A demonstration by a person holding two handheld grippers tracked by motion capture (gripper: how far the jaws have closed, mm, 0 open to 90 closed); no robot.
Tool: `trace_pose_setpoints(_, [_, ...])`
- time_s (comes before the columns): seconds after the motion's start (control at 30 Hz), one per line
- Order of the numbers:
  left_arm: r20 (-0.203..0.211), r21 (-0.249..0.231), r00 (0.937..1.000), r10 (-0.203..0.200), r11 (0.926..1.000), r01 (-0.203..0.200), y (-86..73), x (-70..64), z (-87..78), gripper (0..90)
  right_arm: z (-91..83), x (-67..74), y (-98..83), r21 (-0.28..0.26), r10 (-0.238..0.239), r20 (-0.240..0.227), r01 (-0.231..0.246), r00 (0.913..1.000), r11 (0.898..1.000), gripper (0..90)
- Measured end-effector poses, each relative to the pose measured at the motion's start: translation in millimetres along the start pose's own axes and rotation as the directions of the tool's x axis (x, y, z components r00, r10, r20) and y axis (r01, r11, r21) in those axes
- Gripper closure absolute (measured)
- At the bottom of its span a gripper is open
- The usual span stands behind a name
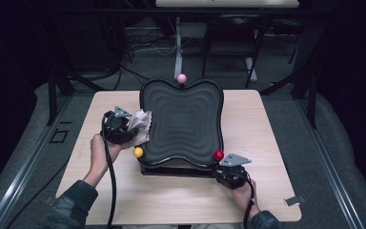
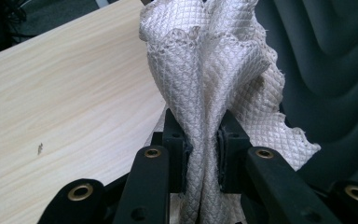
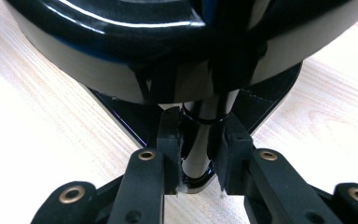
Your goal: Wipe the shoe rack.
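High view: the left tool (image 1: 124, 125) holds a white cloth (image 1: 142, 125) at the left edge of the black wavy tray (image 1: 183, 121) on the counter (image 1: 262, 143). The right tool (image 1: 228, 172) sits at the tray's near right corner.
Left gripper view: jaws pinch the quilted cloth (image 2: 209, 74).
Right gripper view: jaws clamp a black post (image 3: 199, 140) under the tray (image 3: 121, 28).

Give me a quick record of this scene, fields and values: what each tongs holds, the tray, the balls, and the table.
left tongs: shut on white quilted cloth, at the tray's left edge
right tongs: shut on a dark post under the tray's near right corner
tray: black, rippled, raised on a base
balls: pink far edge, yellow near left, red near right
table: light wood
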State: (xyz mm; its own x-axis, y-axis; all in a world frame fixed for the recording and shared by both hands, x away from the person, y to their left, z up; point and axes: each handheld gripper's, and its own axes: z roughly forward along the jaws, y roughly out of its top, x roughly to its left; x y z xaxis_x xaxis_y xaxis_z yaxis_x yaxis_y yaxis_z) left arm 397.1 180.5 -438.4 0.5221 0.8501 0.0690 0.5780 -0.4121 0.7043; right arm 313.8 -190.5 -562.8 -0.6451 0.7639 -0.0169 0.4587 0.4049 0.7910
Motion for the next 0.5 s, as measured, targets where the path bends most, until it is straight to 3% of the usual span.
trace_pose_setpoints(0.27, [-0.011,-0.003,0.9996,-0.026,0.9997,0.026,21.1,7.8,7.6,77.1,0.0,0.1,0.1,0.0,-0.001,0.001,0.001,1.0,1.0,74.0])
trace_pose_setpoints(0.5, [-0.061,0.003,0.9979,-0.023,0.9997,0.023,45.8,15.5,14.6,76.8,0.0,0.0,0.1,0.001,-0.001,0.0,0.001,1.0,1.0,74.0])
